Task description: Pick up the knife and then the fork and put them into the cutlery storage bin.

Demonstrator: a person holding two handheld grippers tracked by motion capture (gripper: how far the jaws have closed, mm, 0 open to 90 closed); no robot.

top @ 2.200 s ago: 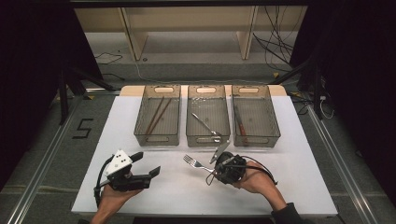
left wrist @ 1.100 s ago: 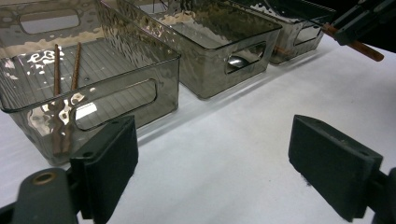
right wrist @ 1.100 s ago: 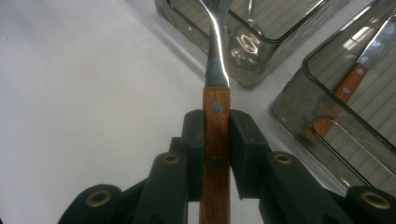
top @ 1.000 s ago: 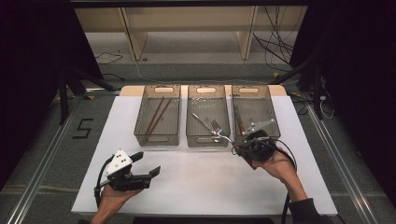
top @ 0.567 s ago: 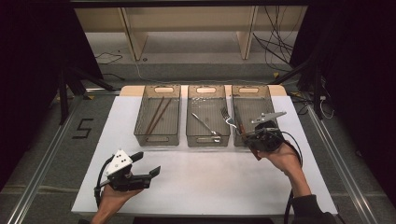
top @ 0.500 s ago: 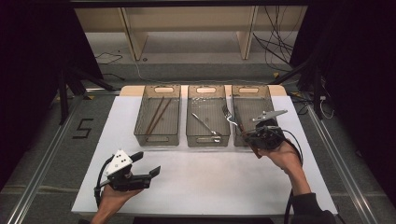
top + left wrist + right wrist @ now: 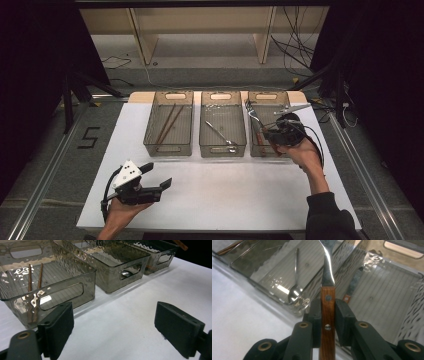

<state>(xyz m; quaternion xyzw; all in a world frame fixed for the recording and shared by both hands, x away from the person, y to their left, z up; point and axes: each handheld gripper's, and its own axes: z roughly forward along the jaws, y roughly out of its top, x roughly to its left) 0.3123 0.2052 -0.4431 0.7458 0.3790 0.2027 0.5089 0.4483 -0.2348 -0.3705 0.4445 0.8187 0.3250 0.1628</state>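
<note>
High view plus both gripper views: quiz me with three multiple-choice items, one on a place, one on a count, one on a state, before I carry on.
1. Where does the spoon lie?
A. in the middle bin
B. in the left bin
C. on the white table

2. How many clear bins stand in the row?
A. two
B. three
C. four

3. How does the left gripper stand?
A. shut on a fork
B. shut on nothing
C. open, holding nothing

Answers:
1. A: the high view shows it inside the middle bin.
2. B: the left bin, the middle bin and the right bin stand side by side.
3. C: the left gripper view shows its jaws wide apart over the bare table, while the right gripper clamps the wooden-handled fork.
</note>
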